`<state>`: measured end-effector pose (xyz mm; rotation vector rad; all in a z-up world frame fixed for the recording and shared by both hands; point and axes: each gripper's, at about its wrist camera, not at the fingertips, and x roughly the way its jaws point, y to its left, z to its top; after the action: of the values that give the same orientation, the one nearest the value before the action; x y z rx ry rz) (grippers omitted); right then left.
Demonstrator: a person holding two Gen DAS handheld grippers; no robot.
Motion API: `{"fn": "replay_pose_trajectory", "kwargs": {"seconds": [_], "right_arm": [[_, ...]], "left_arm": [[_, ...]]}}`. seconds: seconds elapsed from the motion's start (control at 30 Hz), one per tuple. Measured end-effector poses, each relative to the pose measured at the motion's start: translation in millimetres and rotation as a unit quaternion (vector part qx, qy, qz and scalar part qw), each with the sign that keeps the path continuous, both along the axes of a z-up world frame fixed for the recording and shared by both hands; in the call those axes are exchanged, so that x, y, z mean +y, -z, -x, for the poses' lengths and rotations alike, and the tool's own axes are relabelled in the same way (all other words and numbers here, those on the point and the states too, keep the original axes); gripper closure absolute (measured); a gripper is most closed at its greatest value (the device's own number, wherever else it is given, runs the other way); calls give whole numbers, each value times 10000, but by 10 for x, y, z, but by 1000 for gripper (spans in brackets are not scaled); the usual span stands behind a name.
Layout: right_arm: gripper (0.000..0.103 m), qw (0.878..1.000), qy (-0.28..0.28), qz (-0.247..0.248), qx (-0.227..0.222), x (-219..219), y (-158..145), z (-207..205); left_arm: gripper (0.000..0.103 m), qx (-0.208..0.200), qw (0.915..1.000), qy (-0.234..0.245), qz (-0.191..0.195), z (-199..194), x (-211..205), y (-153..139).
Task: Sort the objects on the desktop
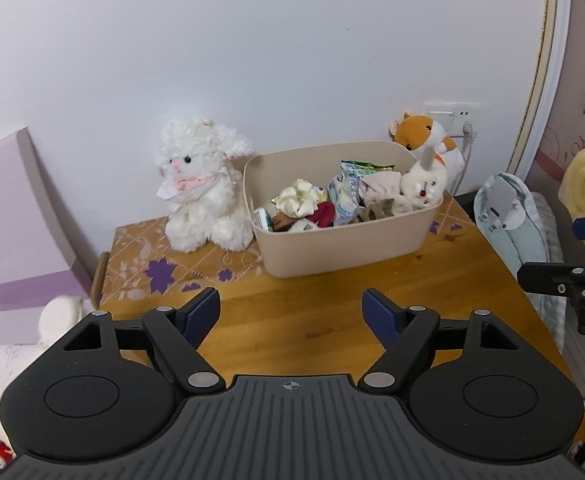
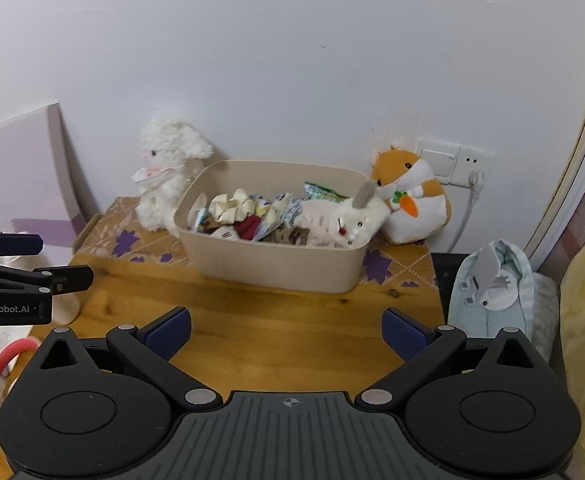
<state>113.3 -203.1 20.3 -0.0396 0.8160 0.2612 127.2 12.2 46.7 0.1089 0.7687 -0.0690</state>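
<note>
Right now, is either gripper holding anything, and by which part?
Nothing is held. The left gripper and right gripper are both open, with only the bare wooden desk between their fingers.

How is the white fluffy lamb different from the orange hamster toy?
The white lamb is curly and all white with a pink bow; the orange hamster is smooth, orange and white, holding a carrot. The lamb sits left of the beige bin, the hamster right. Both are plush toys by the wall.

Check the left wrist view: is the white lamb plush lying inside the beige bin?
No, the white lamb plush sits upright on the desk beside the beige bin, just outside its left wall.
</note>
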Motion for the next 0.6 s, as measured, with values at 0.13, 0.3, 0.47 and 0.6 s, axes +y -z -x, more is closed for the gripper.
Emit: {"fn": "replay_pose_trajectory", "kwargs": {"seconds": [0.13, 0.3, 0.47, 0.6], "right_arm": [[0, 10000, -34, -66, 15, -100, -85, 238], [0, 9997, -190, 44, -166, -167, -190, 563], [0, 9996, -224, -183, -66, -253, -224, 834], [0, 9993, -248, -264, -54, -301, -227, 1027]], "left_arm": [[23, -52, 10000, -76, 11, 319, -56, -124], [23, -159, 9998, -8, -77, 721, -152, -234], [23, -214, 9998, 20, -48, 1042, -191, -237], [23, -127, 9999, -41, 37, 1283, -199, -229]]}}
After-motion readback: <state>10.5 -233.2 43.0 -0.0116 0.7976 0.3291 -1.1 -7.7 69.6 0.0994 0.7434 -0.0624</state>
